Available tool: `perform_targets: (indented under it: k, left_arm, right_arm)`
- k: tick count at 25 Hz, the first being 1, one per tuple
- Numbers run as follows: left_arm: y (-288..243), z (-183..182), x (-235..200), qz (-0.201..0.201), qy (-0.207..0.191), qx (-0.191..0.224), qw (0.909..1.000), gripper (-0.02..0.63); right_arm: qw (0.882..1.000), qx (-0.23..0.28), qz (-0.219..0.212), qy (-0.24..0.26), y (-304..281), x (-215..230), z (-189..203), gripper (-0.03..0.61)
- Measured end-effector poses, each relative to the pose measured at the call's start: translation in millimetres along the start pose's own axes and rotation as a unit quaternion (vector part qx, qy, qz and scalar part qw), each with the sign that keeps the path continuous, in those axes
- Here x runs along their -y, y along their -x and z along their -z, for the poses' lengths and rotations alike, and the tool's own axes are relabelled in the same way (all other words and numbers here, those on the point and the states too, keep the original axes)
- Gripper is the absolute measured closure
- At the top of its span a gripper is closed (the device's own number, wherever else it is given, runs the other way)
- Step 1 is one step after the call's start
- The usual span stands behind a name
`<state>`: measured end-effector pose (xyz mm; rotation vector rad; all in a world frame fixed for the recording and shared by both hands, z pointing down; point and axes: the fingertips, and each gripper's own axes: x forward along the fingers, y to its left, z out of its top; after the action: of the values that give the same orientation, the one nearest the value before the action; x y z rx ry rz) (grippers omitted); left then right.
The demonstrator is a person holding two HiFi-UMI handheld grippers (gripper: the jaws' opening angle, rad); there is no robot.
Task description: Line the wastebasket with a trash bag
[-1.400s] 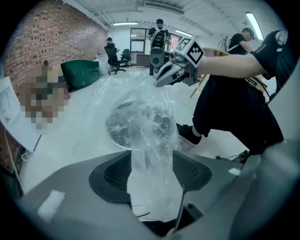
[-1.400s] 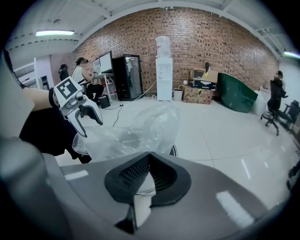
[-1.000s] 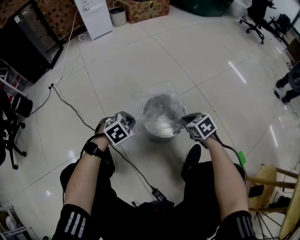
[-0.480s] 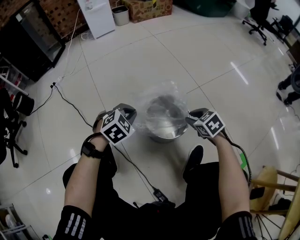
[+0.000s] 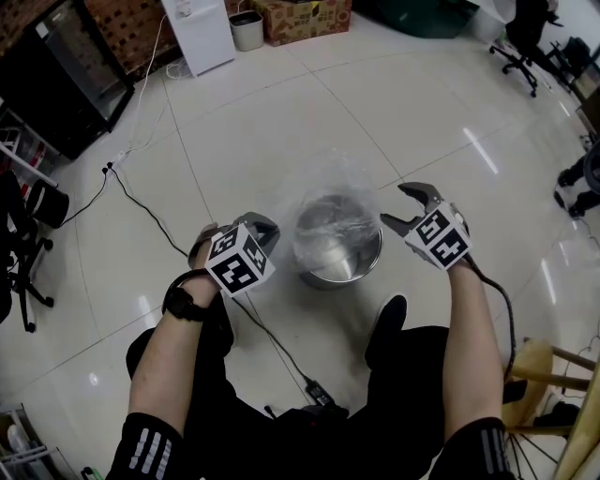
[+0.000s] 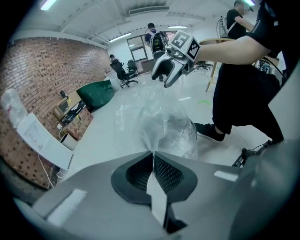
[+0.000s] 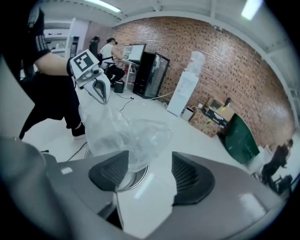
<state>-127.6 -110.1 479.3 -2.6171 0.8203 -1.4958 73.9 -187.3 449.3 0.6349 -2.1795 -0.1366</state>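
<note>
A round metal wastebasket point(image 5: 339, 251) stands on the tiled floor before my feet. A clear trash bag point(image 5: 323, 199) billows loosely above its mouth. My left gripper point(image 5: 267, 231) is at the basket's left side, shut on the bag's edge point(image 6: 152, 149), and the film rises from its pinched pads. My right gripper point(image 5: 405, 206) hovers above the basket's right rim. Its jaws have just been opening and now stand wide. In the right gripper view point(image 7: 150, 173) loose bag film point(image 7: 126, 133) hangs by the left pad point(image 7: 110, 171), and neither pad presses on it.
A black cable point(image 5: 150, 220) runs across the floor left of the basket. My shoe point(image 5: 384, 323) is just behind the basket. A wooden stool point(image 5: 548, 375) stands at the right. A white dispenser point(image 5: 202, 33) and a cardboard box point(image 5: 300, 14) are far back.
My right gripper has lifted up and to the right off the basket's rim and opened, letting the bag go. The bag has puffed upward. The left gripper has risen a little, still shut.
</note>
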Motion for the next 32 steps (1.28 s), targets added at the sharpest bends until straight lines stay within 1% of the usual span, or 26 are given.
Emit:
perform_targets:
  k: [2,3,5,7,8,9,10,11,12,13,16,20,22,24,28,30,32]
  left_arm:
    - [0,-3,5,0.009,-0.009,0.002,0.9999,0.62]
    - [1,-5,7,0.012,-0.014,0.004,0.9998,0.62]
    - [3,-11,11,0.017,-0.024,0.008,0.9995,0.62]
    - [5,-16,13,0.017,-0.031,0.015,0.9993,0.62]
    - [7,-19,13,0.016,-0.033,0.018,0.9992,0.62]
    - [8,-22,12,0.013,-0.035,0.022,0.9991,0.62]
    - [11,-25,10,0.01,-0.036,0.026,0.999,0.62]
    - [13,-28,7,0.006,-0.038,0.03,0.9988,0.62]
    - [16,-30,4,0.001,-0.039,0.034,0.9986,0.62]
    - [20,-33,-1,-0.005,-0.041,0.039,0.9984,0.62]
    - [34,-44,-17,-0.033,-0.041,0.061,0.9967,0.62]
    - [51,-66,-33,-0.075,-0.043,0.095,0.9917,0.62]
    - [54,-77,-39,-0.091,-0.047,0.107,0.9889,0.62]
    - [54,-87,-44,-0.101,-0.05,0.116,0.9869,0.62]
    - [44,-109,-49,-0.101,-0.074,0.116,0.9853,0.618]
    - [31,-121,-46,-0.09,-0.093,0.109,0.9856,0.617]
    - [14,-132,-37,-0.071,-0.11,0.105,0.9858,0.617]
  right_arm:
    - [0.999,0.011,-0.006,0.051,-9,-8,-12,0.275]
    - [0.998,0.013,-0.013,0.067,-16,-13,-15,0.275]
    - [0.997,0.007,-0.026,0.076,-33,-21,-17,0.276]
    - [0.997,-0.01,-0.035,0.068,-52,-27,-9,0.282]
    - [0.997,-0.019,-0.041,0.064,-60,-30,-4,0.308]
    - [0.997,-0.027,-0.048,0.06,-66,-35,1,0.352]
    - [0.996,-0.033,-0.058,0.056,-71,-41,4,0.414]
    - [0.995,-0.039,-0.07,0.053,-74,-48,7,0.492]
    - [0.994,-0.046,-0.085,0.052,-76,-56,9,0.547]
    - [0.992,-0.054,-0.103,0.053,-76,-66,12,0.571]
    - [0.983,-0.078,-0.156,0.057,-77,-96,20,0.571]
    - [0.97,-0.112,-0.207,0.059,-75,-126,41,0.571]
    - [0.964,-0.123,-0.231,0.051,-73,-139,49,0.571]
    - [0.959,-0.121,-0.256,0.034,-70,-152,45,0.571]
    - [0.949,-0.106,-0.295,0.014,-68,-175,36,0.571]
    - [0.946,-0.105,-0.305,0.008,-70,-183,40,0.571]
    - [0.944,-0.115,-0.309,0.01,-70,-188,49,0.567]
